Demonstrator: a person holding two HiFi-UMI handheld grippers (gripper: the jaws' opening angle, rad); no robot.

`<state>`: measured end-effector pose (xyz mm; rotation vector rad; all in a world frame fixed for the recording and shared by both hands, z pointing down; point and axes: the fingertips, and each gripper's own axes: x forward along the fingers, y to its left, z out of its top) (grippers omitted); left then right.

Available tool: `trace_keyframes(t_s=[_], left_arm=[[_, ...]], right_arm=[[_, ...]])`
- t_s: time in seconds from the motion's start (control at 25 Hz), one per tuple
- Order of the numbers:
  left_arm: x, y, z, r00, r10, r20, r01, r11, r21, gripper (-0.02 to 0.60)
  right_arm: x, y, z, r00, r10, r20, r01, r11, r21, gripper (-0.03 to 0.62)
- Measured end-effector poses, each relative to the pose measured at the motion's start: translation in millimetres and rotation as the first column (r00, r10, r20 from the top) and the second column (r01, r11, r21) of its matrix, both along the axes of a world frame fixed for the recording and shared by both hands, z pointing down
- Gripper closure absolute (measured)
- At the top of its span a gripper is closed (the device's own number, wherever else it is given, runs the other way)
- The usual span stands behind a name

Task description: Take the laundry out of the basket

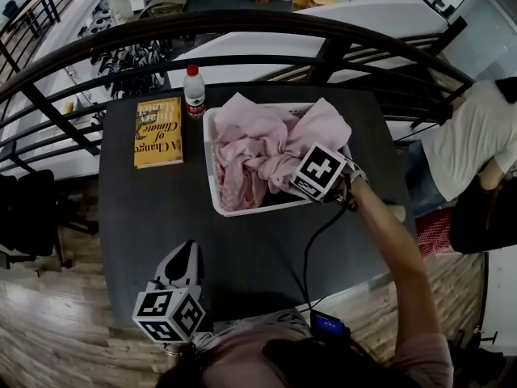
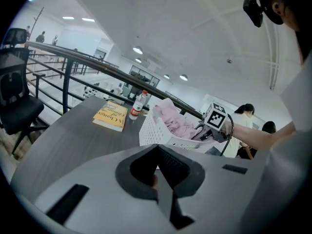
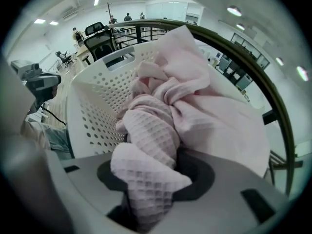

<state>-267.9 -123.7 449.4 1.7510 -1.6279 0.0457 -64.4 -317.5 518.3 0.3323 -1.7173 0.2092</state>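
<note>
The laundry [image 1: 262,148], a heap of pale pink waffle-weave cloth, is lying in the white perforated basket [image 1: 212,172], which is sitting on the dark table [image 1: 258,277]. Part of the cloth is spilling up over the basket's far rim. The right gripper [image 3: 153,191] is pointing down at the basket's near right corner, and its jaws are clamping a bunched fold of the pink cloth. In the right gripper view this fold is filling the gap between the pads and running up into the rest of the heap. A black cable [image 1: 317,241] is trailing from that gripper back towards the person.

The left gripper [image 1: 187,253] is hovering over the near left part of the table, well apart from the basket, and is tilting slightly downward. Its jaws seem to be standing together with nothing between them, though the left gripper view is dark at the pads.

A yellow book [image 1: 158,132] is lying flat just left of the basket. A water bottle [image 1: 194,91] with a red cap is standing upright near the book's far right corner. A dark railing [image 1: 242,31] is curving behind the table. Another person [image 1: 472,136] in a white top is sitting to the right.
</note>
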Motion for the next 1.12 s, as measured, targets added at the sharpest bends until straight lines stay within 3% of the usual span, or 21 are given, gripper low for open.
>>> trace_keyframes(t_s=[0.44, 1.12], left_arm=[[13.8, 10.0, -8.3, 0.999, 0.037, 0.004, -0.037, 0.999, 0.037, 0.583], [69.1, 26.4, -27.9, 0.999, -0.027, 0.020, 0.025, 0.997, 0.077, 0.583]], right_arm=[[4.8, 1.3, -59.6, 0.994, 0.040, 0.103, -0.051, 0.993, 0.107, 0.389], [32.5, 5.3, -131.2, 0.947, 0.021, 0.320, -0.079, 0.983, 0.168, 0.408]])
